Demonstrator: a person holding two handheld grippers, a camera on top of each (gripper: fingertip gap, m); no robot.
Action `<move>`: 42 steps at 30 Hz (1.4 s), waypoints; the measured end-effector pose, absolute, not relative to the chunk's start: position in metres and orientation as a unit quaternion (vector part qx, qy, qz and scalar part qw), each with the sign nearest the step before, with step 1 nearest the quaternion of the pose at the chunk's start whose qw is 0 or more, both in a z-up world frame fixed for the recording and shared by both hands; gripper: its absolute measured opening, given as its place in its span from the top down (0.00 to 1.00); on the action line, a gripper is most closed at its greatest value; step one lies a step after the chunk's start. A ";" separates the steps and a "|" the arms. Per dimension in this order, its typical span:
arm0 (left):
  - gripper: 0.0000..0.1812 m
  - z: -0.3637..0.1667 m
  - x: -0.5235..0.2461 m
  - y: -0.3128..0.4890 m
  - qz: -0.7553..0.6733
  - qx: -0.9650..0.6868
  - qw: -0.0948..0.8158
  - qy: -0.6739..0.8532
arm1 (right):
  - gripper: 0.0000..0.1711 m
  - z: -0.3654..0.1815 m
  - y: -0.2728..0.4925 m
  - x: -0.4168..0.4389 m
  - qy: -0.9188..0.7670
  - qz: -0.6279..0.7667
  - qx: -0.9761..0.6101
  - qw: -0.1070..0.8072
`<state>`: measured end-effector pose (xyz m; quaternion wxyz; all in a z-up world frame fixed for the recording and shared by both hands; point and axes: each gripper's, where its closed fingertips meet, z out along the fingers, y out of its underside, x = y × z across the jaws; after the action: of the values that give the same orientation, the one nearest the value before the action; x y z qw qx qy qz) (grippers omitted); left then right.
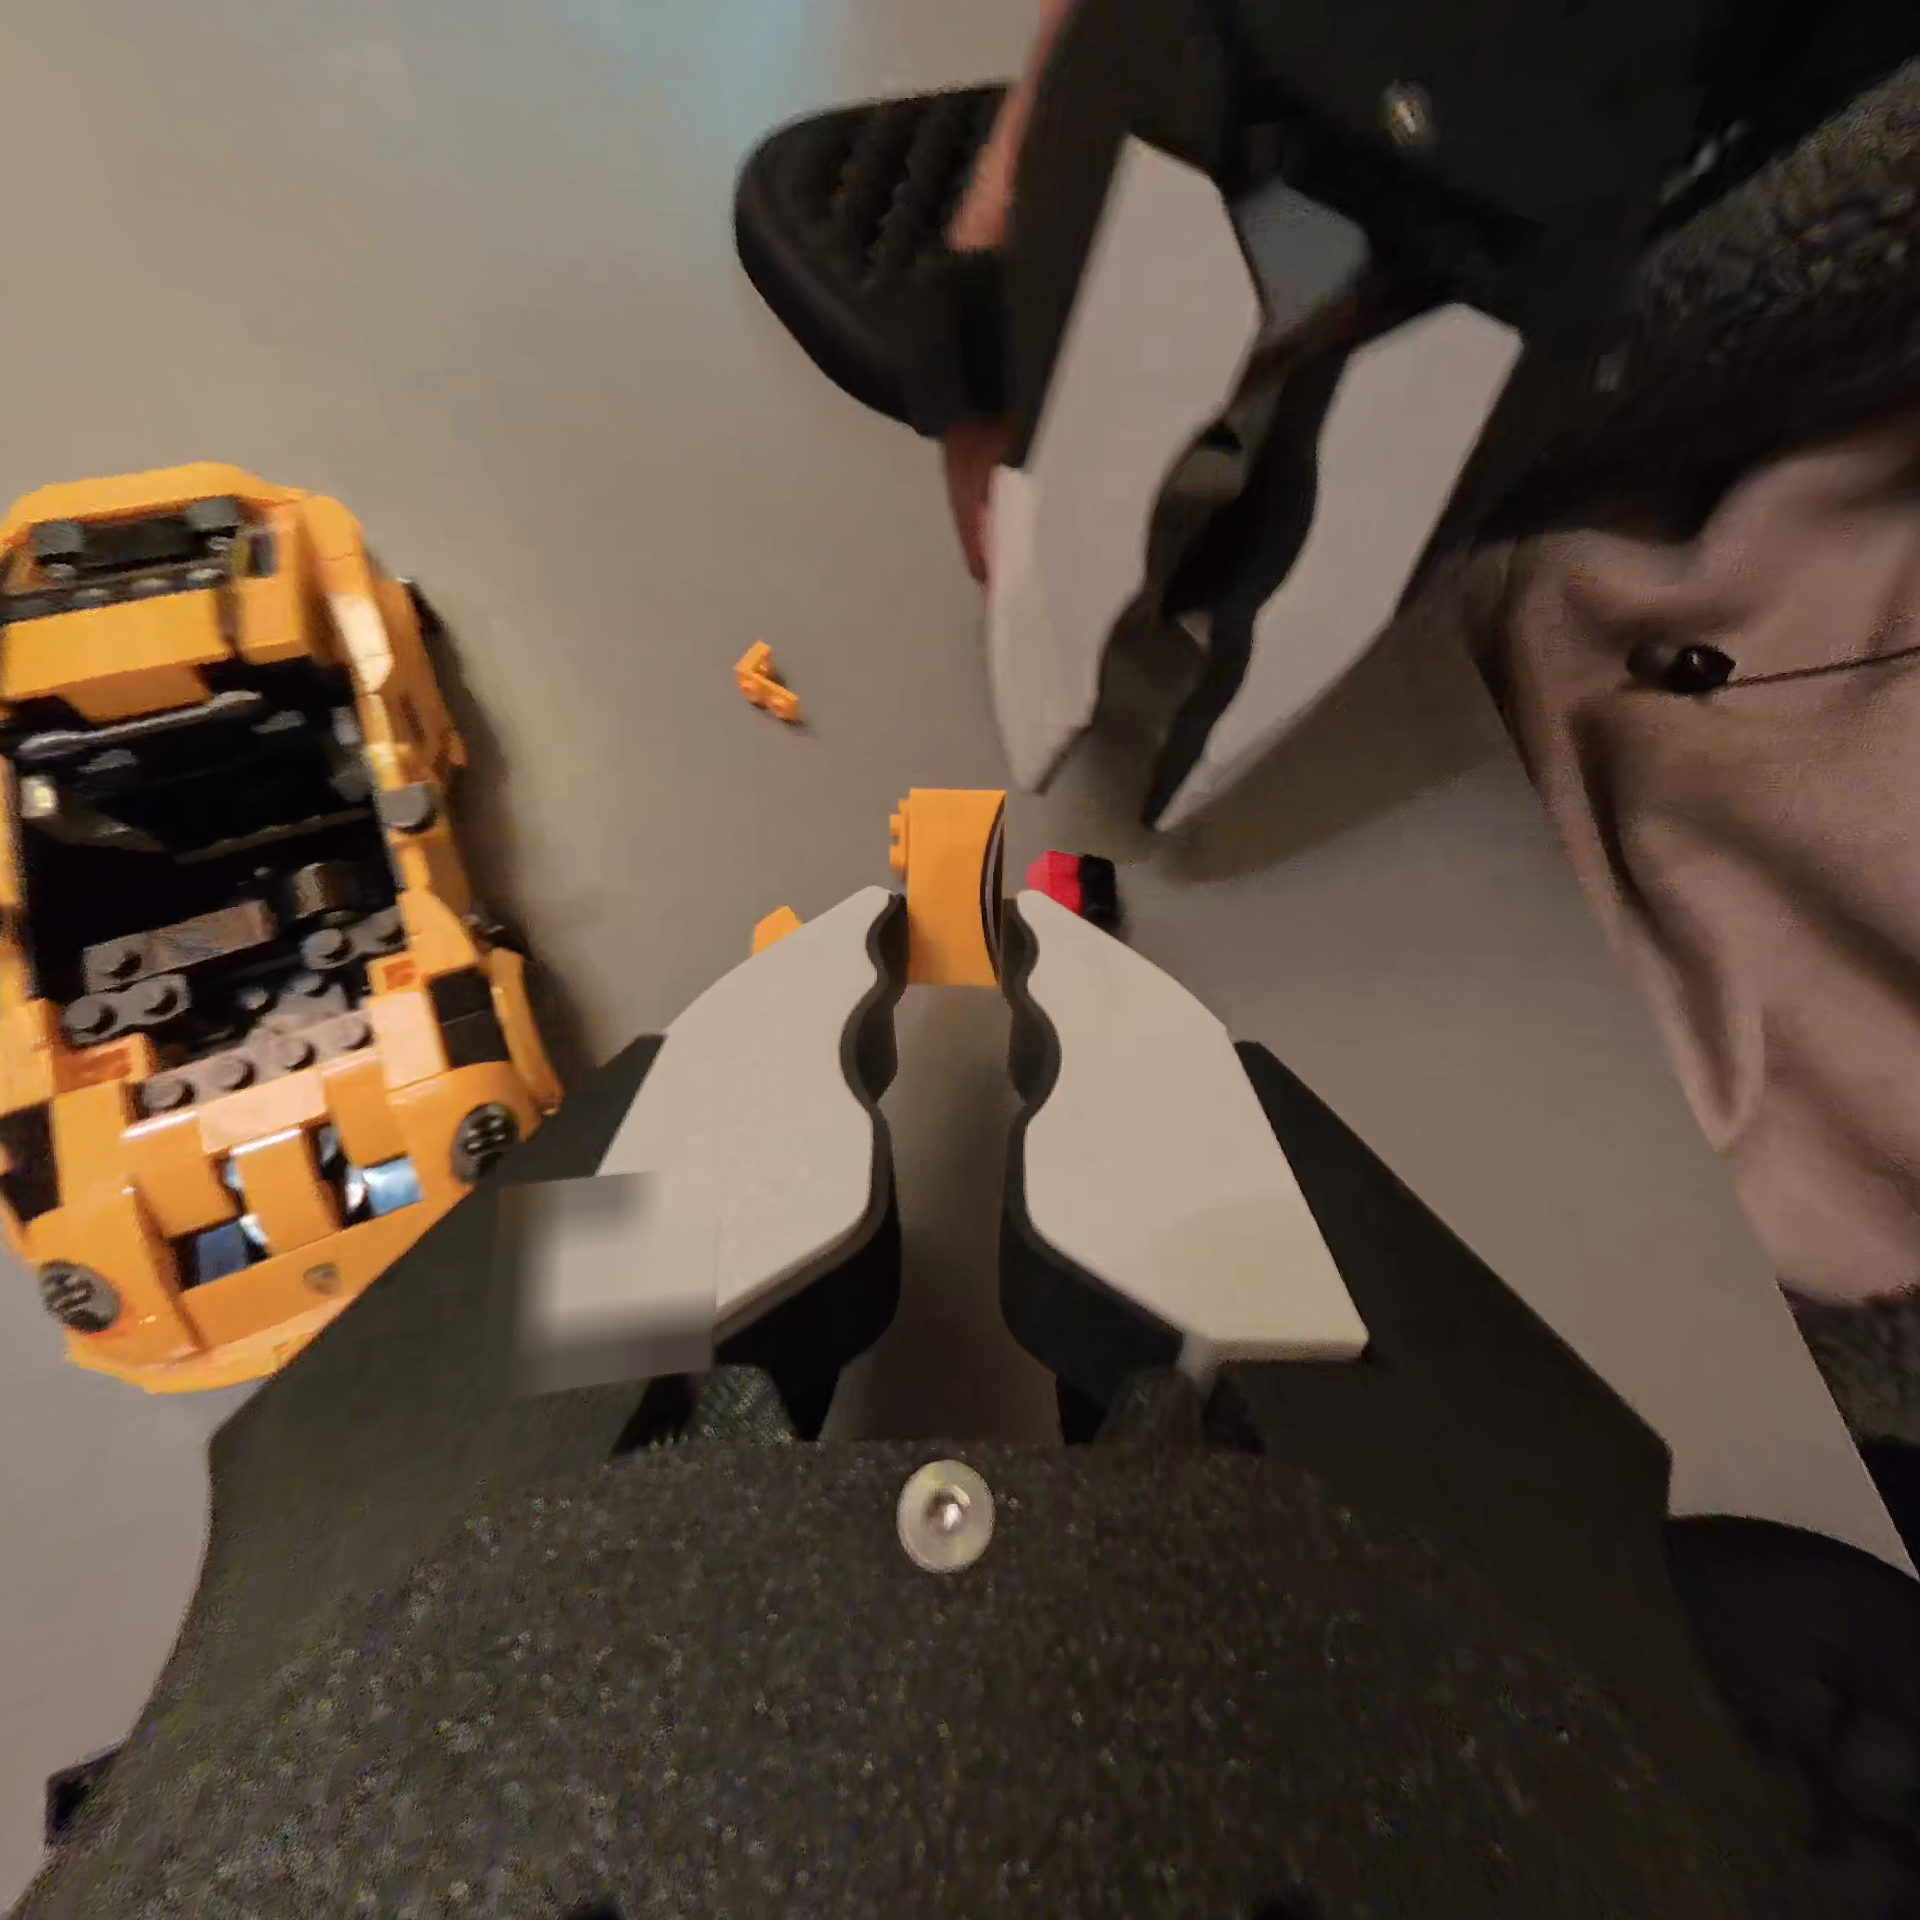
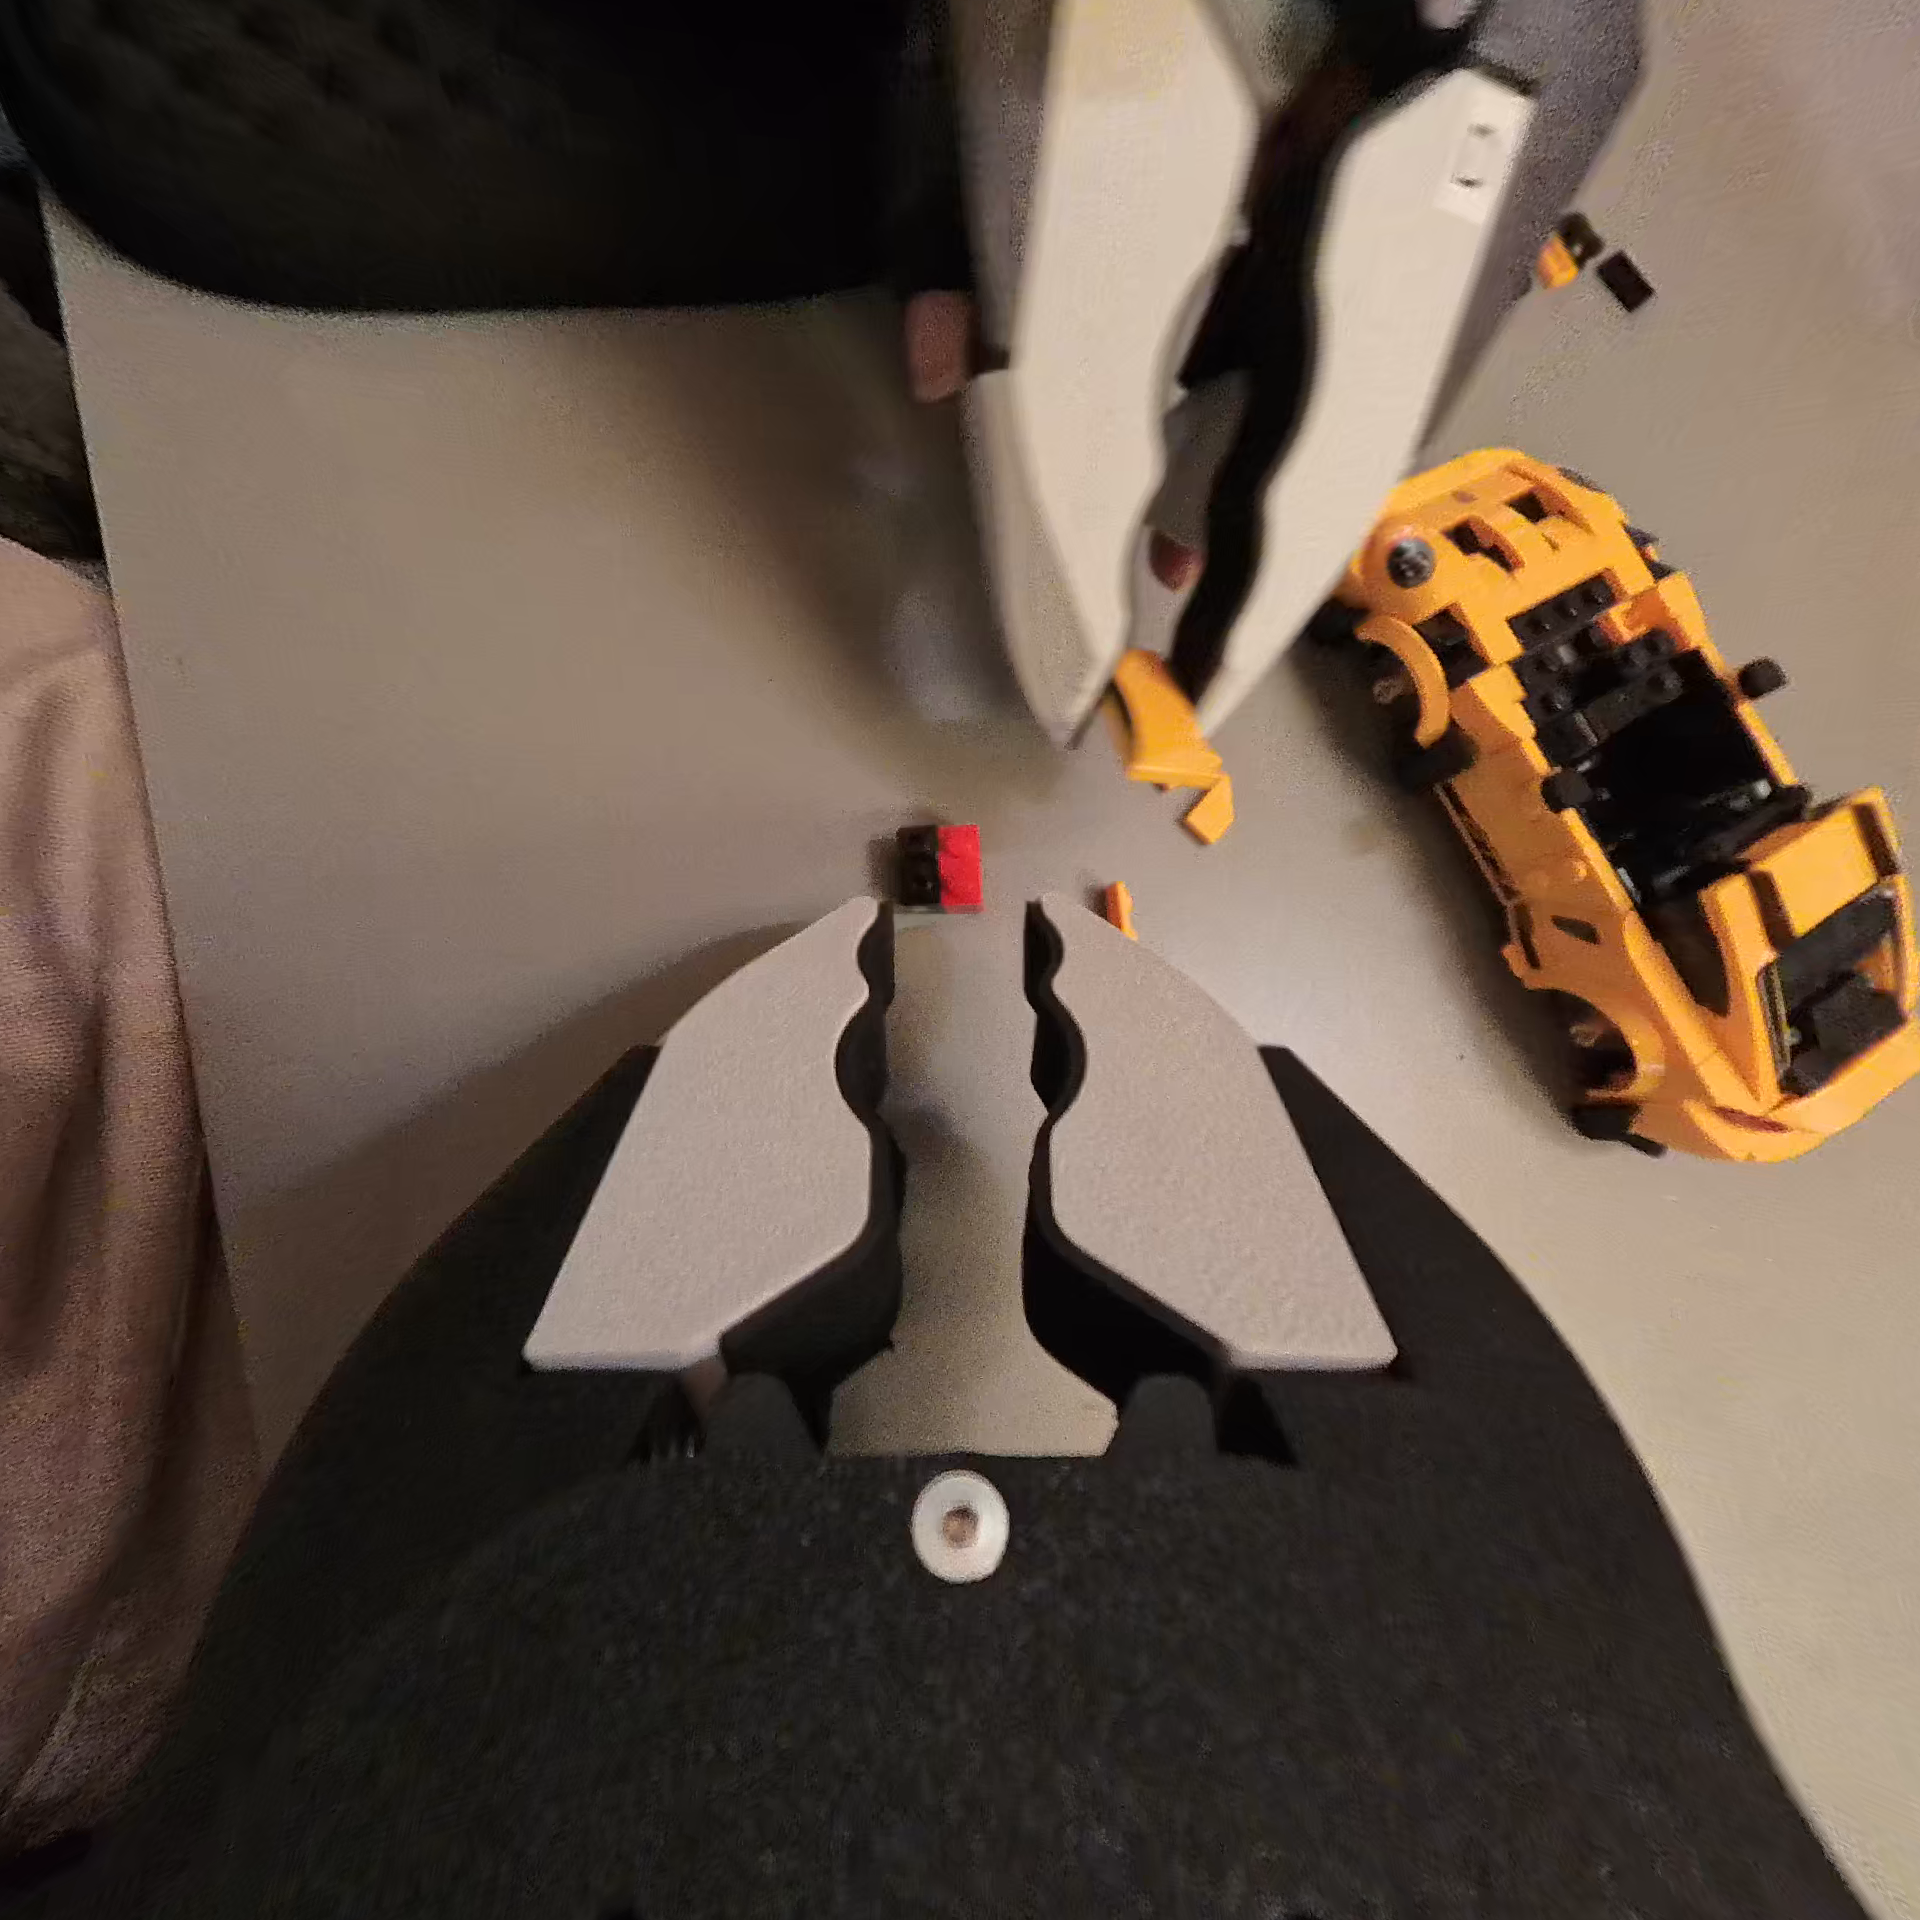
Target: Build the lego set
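1. My left tongs (image 1: 948,920) are clamped on an orange curved piece (image 1: 948,894); it stands upright between the tips, just above the tabletop (image 1: 520,312).
2. My right tongs (image 2: 956,914) are parted, with nothing between the fingers.
3. A small red-and-black brick (image 2: 940,868) lies on the tabletop right at the right tongs' tips, in line with the gap. I can't tell if it touches them.
4. In the left wrist view the same brick sits just right of the held orange piece, apart from it.
5. The orange car (image 1: 229,914) lies on the tabletop, roof open, black interior showing. It's well off to the left of the left tongs, and far right in the right wrist view.
6. Loose orange bits: a small bracket (image 1: 767,681) beyond the left tongs, and a small chip (image 2: 1117,906) beside the right tongs' right finger.
7. Two small dark and orange parts (image 2: 1595,265) lie at the far edge, past the car.
8. Both views are motion-blurred at the far tongs.
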<state>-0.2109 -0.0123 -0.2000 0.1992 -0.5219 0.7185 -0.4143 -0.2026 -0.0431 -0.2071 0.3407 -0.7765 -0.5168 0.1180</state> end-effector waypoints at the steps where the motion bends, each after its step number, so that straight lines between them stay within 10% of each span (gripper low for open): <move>1: 0.91 -0.203 -0.212 -0.016 -0.401 -0.521 0.194 0.729 | 0.86 -0.205 -0.041 -0.200 -0.507 0.132 -0.779 0.344; 42: 0.91 -0.219 -0.213 -0.043 -0.304 -0.469 0.205 0.803 | 0.91 -0.219 -0.044 -0.203 -0.553 0.109 -0.742 0.363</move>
<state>-0.2126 -0.0431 -0.2186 0.2054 -0.4689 0.8034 -0.3041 -0.2029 -0.0437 -0.2187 0.3626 -0.7424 -0.5528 0.1085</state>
